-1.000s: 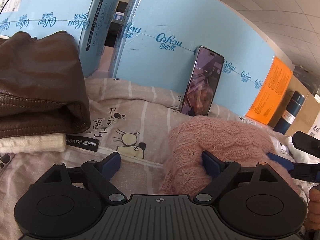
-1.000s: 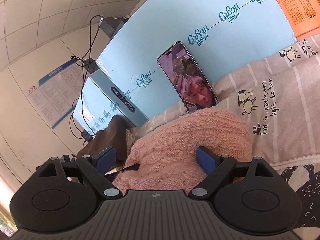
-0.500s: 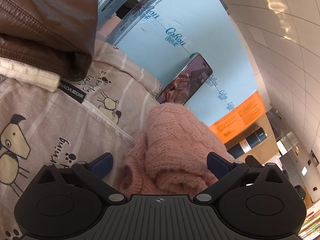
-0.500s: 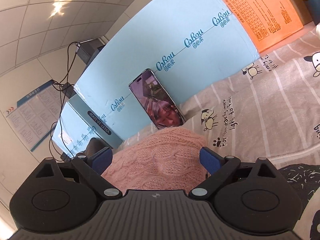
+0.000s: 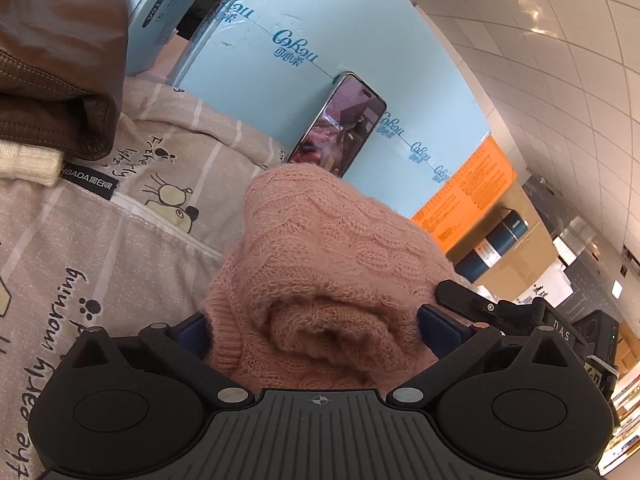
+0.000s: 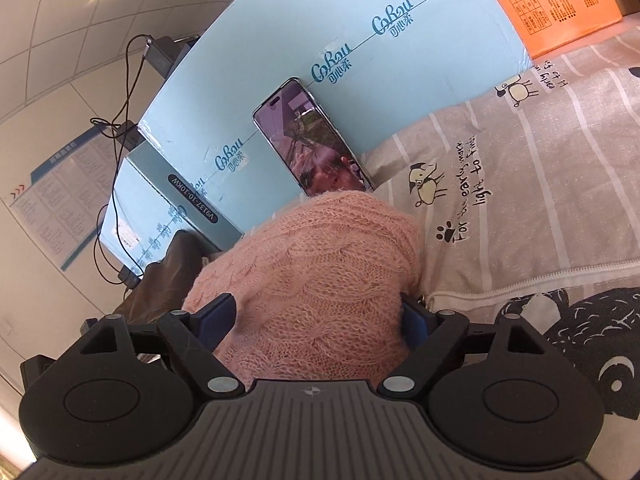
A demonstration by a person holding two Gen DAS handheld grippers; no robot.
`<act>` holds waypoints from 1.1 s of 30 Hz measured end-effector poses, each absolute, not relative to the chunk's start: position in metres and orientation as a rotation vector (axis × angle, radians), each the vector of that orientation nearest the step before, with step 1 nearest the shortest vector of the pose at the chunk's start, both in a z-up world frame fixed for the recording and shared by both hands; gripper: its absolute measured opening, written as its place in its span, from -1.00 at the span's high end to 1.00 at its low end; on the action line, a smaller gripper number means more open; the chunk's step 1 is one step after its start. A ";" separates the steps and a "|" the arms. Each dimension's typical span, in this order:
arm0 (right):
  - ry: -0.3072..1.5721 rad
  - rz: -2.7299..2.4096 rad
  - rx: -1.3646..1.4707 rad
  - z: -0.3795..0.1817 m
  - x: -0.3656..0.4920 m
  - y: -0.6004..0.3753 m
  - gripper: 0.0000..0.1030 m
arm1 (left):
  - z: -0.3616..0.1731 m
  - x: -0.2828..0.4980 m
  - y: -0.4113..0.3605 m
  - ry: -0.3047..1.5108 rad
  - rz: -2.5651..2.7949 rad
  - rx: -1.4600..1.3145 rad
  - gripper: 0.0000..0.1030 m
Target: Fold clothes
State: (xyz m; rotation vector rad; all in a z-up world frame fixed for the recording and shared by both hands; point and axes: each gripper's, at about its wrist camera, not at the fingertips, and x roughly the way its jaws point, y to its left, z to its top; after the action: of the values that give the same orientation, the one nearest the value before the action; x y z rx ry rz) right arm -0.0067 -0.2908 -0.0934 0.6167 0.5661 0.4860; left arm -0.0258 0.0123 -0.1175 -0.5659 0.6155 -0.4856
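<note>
Where phone point(image 5: 338, 128) leans, printed bedsheet point(image 5: 100, 248).

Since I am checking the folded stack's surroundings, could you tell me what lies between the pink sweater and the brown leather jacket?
In the left wrist view, only the printed bedsheet lies between the pink sweater and the brown leather jacket.

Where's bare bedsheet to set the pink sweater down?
Free: the bedsheet right of the pink sweater, up to the orange sheet; also the strip between the sweater and the brown jacket. Crowded: far left with the jacket and cream knit, and behind the sweater, where the phone leans on the blue box.
</note>
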 end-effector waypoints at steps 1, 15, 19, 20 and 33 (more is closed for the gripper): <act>0.557 0.490 0.592 -0.092 -0.008 -0.287 -0.47 | -0.117 -0.026 0.014 0.612 -0.488 -0.577 -0.98; 0.429 0.529 0.487 -0.057 -0.037 -0.253 0.07 | -0.096 -0.041 0.033 0.459 -0.456 -0.565 -0.01; 0.400 0.550 0.484 -0.039 -0.044 -0.234 0.08 | -0.077 -0.053 0.044 0.380 -0.406 -0.541 -0.01; 0.391 0.558 0.477 -0.034 -0.044 -0.229 0.08 | -0.070 -0.056 0.049 0.355 -0.391 -0.539 -0.01; 0.302 0.757 0.480 0.032 0.017 -0.107 0.08 | -0.008 -0.073 0.142 0.118 -0.056 -0.450 -0.01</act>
State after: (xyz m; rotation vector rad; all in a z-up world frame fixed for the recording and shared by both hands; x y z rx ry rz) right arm 0.0172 -0.1072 0.0324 0.4800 0.3025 0.7574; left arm -0.0727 0.1421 -0.0079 -0.4496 0.1176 -0.0562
